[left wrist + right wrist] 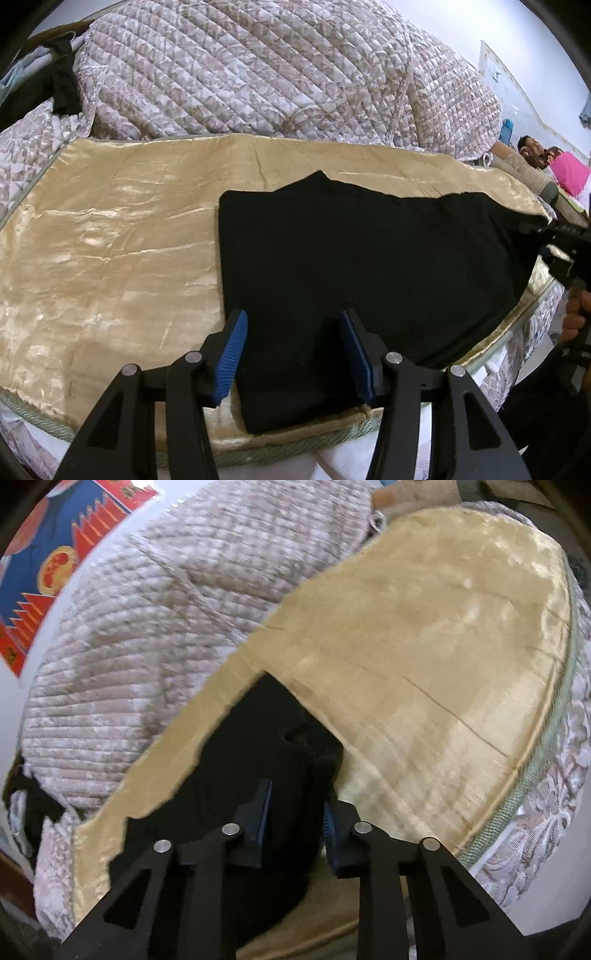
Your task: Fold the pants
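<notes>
1. On the gold satin cover [110,258] of the bed, in the left wrist view, the black pants [351,258] are lying flat in a folded slab, reaching from the near edge of the cover toward its far right side. The left gripper [293,354] is hovering over the near end of the pants with its blue-padded fingers [231,360] spread wide, black cloth showing in the gap between them; whether the pads are touching the fabric I cannot tell.

2. At the right edge of the same view, the right gripper [554,240] is reaching in at the far right corner of the pants, with the person's hand [574,314] showing below it. The cloth is rising toward its tip, though the jaws themselves are too dark to read from here.

3. Behind the gold cover a quilted floral bedspread [258,74] is lying heaped up.

4. In the right wrist view, which is blurred, the right gripper [295,812] is sitting with the pants [258,738] bunched between and ahead of its fingers. The jaws are standing partly closed with dark cloth filling the gap, apparently pinching it. The gold cover [443,646] is stretching away to the right, the quilted bedspread [147,627] is lying to the left, and a red and blue wall poster [48,554] is showing at the upper left.
</notes>
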Demonstrator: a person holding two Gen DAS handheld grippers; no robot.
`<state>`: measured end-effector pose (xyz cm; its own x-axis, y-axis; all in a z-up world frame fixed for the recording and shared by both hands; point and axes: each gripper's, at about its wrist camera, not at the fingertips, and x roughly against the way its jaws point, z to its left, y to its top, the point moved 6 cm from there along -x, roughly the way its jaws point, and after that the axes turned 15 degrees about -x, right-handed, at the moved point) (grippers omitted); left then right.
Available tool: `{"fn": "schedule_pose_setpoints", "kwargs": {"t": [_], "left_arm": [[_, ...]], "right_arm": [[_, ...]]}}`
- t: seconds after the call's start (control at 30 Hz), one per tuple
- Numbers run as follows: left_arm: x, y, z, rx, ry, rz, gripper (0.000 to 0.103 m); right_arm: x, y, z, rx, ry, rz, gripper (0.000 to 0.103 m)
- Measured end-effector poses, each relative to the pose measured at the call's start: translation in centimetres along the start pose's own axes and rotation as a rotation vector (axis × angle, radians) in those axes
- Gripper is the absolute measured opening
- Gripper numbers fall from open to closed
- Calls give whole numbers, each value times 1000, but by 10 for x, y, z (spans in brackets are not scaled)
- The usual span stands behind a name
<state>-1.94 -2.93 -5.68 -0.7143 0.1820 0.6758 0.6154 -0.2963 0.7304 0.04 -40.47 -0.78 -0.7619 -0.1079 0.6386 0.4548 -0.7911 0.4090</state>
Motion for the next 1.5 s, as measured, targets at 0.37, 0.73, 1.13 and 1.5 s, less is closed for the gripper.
{"fn": "schedule_pose_setpoints", "kwargs": {"t": [0.37,0.73,1.13,1.5], "left_arm": [[13,5,49,126,86,-18,55],[23,-19,102,279,167,3,55],[27,-20,106,291,161,-9,55],[27,-17,105,296,156,-24,55]], "right_arm": [[28,-49,127,290,234,99,21],[-9,-220,189,672,318,433,20],[-31,-257,169,812,239,464,22],[8,-242,182,783,460,556,50]]}}
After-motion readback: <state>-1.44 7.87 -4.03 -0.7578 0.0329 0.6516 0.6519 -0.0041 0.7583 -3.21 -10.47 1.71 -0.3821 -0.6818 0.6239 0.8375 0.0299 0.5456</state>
